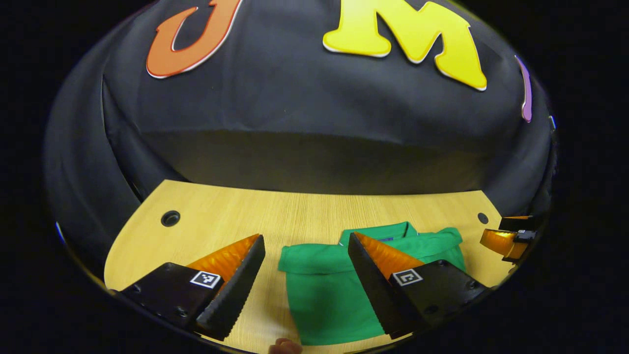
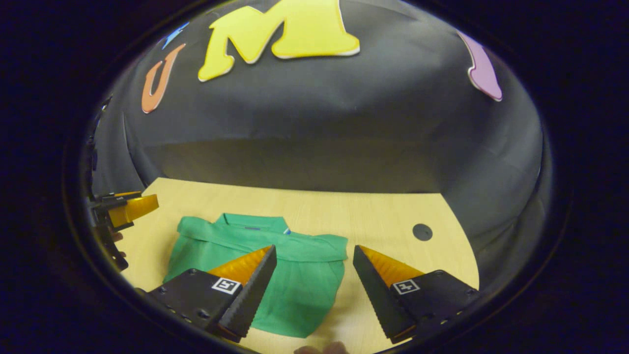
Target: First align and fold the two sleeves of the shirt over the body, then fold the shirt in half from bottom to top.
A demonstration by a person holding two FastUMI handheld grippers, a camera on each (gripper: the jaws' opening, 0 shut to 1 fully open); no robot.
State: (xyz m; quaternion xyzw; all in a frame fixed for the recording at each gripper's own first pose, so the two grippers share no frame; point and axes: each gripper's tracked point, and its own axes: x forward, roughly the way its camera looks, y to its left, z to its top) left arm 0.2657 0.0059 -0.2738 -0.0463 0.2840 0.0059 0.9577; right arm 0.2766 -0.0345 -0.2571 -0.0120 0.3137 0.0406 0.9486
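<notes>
A green shirt (image 1: pixel 327 290) lies folded on the wooden table (image 1: pixel 275 216), its collar (image 1: pixel 378 231) toward the far wall. In the left gripper view my left gripper (image 1: pixel 307 248) hangs open above the shirt's left part, nothing between its fingers. The right gripper (image 1: pixel 508 241) shows at the far right edge of that view. In the right gripper view the same shirt (image 2: pixel 290 285) lies flat, and my right gripper (image 2: pixel 314 255) stands open above its right edge. The left gripper (image 2: pixel 125 209) appears at the left edge there.
The table has round cable holes, one at its far left (image 1: pixel 170 218) and others at the far right (image 1: pixel 483 218) (image 2: pixel 422 231). Black cloth walls close the table behind and at the sides. A fingertip (image 1: pixel 285 346) shows at the bottom edge.
</notes>
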